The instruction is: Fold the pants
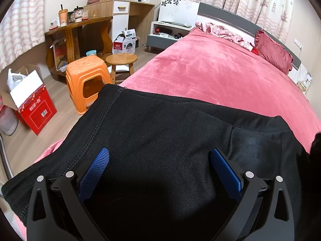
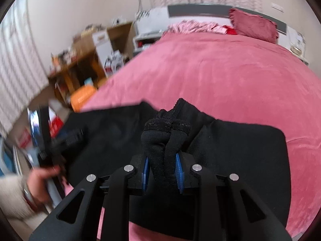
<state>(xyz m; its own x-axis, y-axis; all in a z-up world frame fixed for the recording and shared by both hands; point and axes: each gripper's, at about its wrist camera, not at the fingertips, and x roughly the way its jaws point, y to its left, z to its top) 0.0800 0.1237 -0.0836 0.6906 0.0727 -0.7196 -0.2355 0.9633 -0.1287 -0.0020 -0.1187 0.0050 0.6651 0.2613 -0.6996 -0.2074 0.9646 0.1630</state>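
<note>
Black pants lie spread on the near part of a pink bed cover. My left gripper is open just above the cloth, blue pads wide apart, nothing between them. In the right wrist view my right gripper is shut on a bunched fold of the pants, lifted above the flat part of the pants. The right view is motion-blurred. A hand holding the other gripper shows at the left.
The pink bed stretches away to a red pillow and crumpled bedding at the headboard. Left of the bed stand an orange plastic stool, a round wooden stool, a wooden desk and a red box.
</note>
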